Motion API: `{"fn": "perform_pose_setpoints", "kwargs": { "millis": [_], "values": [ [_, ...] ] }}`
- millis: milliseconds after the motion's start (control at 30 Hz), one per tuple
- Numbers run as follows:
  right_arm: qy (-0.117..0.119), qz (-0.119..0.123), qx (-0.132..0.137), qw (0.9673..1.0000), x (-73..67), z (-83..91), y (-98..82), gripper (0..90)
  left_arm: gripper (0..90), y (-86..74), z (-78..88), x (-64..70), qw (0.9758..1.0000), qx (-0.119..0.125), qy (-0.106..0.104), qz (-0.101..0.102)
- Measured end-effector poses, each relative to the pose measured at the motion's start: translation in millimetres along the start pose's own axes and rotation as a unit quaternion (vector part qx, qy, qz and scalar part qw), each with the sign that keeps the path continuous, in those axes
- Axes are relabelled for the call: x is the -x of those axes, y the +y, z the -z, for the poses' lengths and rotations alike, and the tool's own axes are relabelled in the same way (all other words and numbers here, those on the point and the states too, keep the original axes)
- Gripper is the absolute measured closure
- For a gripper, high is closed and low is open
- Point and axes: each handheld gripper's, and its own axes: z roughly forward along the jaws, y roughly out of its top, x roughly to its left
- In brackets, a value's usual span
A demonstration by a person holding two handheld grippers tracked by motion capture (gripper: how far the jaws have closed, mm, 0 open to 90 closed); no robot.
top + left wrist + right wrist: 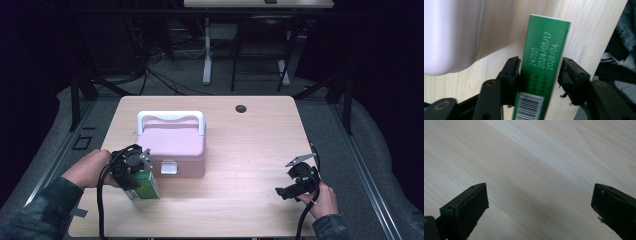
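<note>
A green carton [544, 52] with white date print and a barcode sits between the jaws of my left gripper [540, 67], which is shut on its two long sides. In the high view the left gripper [141, 176] holds the green carton [147, 187] on the table just in front of the left corner of a pink case [172, 142]. The case has a white handle and its lid is closed. The pink case [451, 35] curves past on the left of the left gripper view. My right gripper [289, 176] stands open over bare wood, and the right gripper [540, 200] has nothing between its jaws.
The light wooden table [250, 145] has a round cable hole [241, 108] at the back. A silver latch [168, 168] sits on the case's front wall. Table legs and cables stand on the dark floor beyond the far edge.
</note>
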Motion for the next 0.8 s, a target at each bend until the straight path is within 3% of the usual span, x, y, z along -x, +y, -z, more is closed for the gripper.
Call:
{"fn": "perform_pose_setpoints", "kwargs": {
  "millis": [333, 667, 733, 767, 800],
  "values": [
    [0.000, 0.001, -0.005, 1.0000, 0.4, -0.7, -0.2, 0.8, 58.5, 8.5, -4.6, 1.2, 0.9991, -0.038, -0.007, -0.017],
    [-0.002, 0.001, -0.003, 1.0000, 0.5, -0.4, -0.3, 1.1, 63.3, 10.8, -3.9, 6.5, 0.9982, -0.047, -0.004, -0.037],
    [-0.003, 0.002, -0.003, 1.0000, 0.6, -0.4, -0.3, 1.2, 63.5, 11.6, -2.8, 6.8, 0.9978, -0.051, -0.012, -0.041],
    [-0.001, 0.000, -0.003, 1.0000, 0.5, -0.4, -0.3, 1.2, 63.6, 11.1, -3.6, 8.6, 0.9981, -0.045, -0.001, -0.042],
    [-0.001, 0.000, -0.003, 1.0000, 0.5, -0.3, -0.3, 1.1, 63.7, 11.1, -3.5, 9.4, 0.9983, -0.044, -0.002, -0.037]
  ]
}}
